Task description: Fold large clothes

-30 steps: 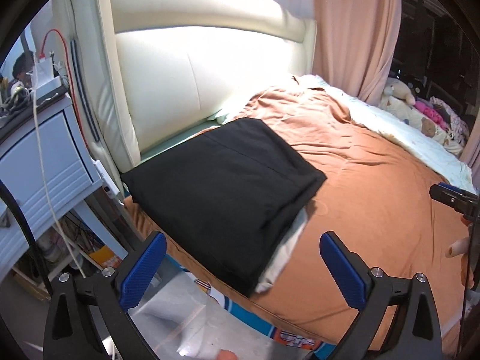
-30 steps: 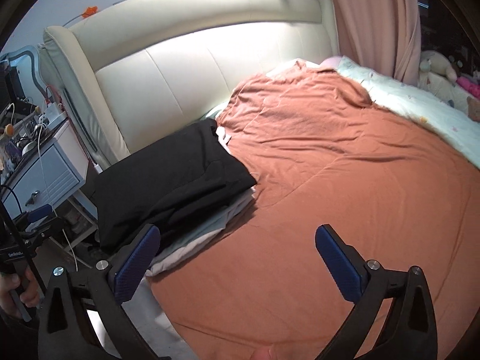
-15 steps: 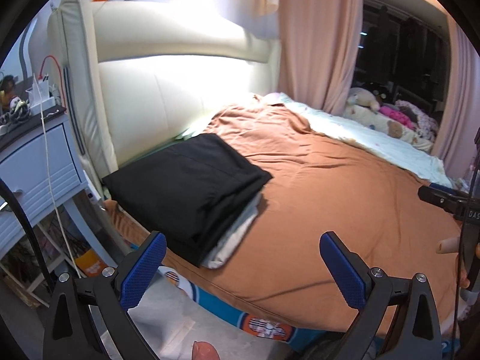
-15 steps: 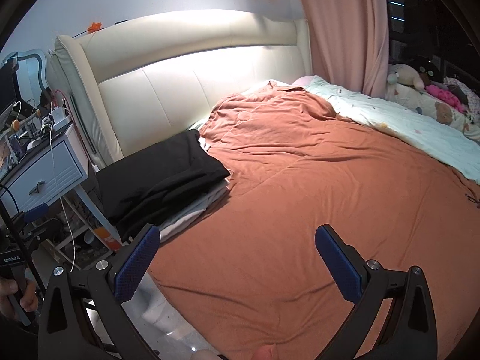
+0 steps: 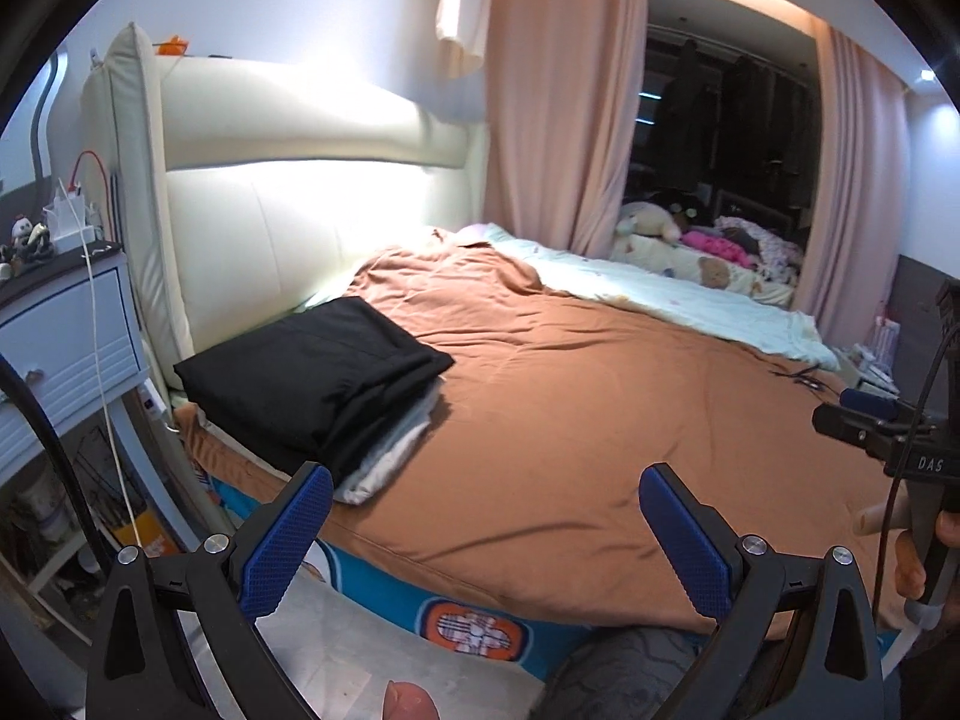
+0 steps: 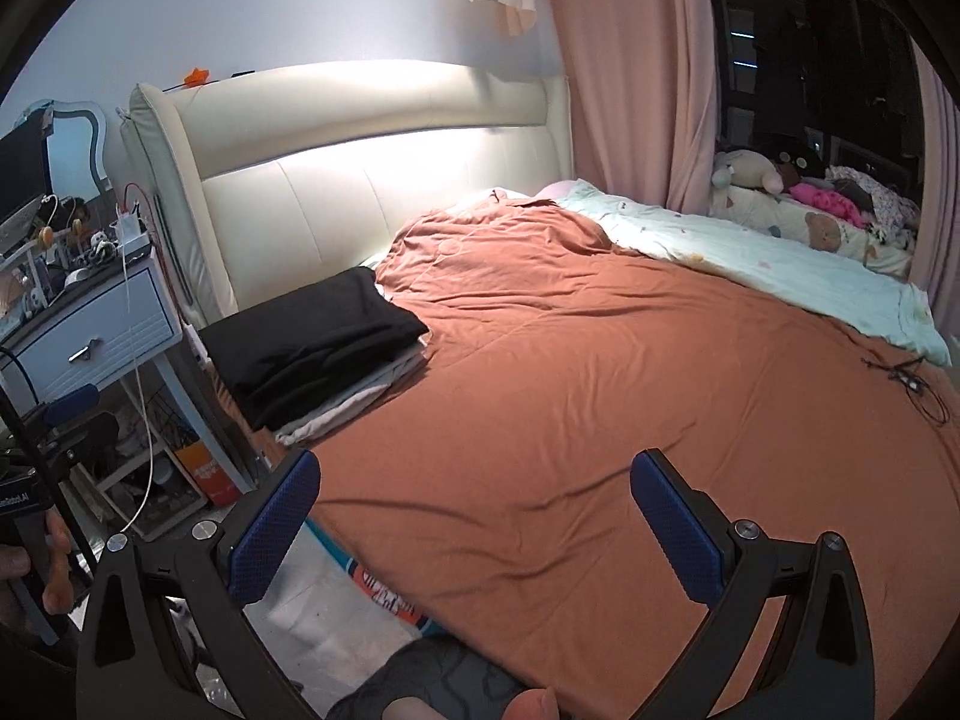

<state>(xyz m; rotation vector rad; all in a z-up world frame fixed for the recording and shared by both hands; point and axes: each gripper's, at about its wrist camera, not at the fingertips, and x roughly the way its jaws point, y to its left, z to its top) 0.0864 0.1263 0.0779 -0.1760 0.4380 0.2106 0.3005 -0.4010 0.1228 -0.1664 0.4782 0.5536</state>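
A folded black garment tops a small stack of folded pale clothes at the near left corner of the bed, by the headboard. My left gripper hangs open and empty off the bed's edge, well short of the stack. To its right, my right gripper is likewise open, with nothing between its blue pads, above the orange sheet's near edge. The right gripper's body shows at the far right of the left wrist view, held by a hand.
An orange sheet covers most of the bed. A pale quilt and soft toys lie along the far side by pink curtains. A white nightstand with cables stands left of the cream headboard. A black cable lies on the sheet at right.
Both grippers have pulled back and risen away from the folded stack, which now looks smaller and farther off. More of the room and the curtains has come into view. Both stay open.
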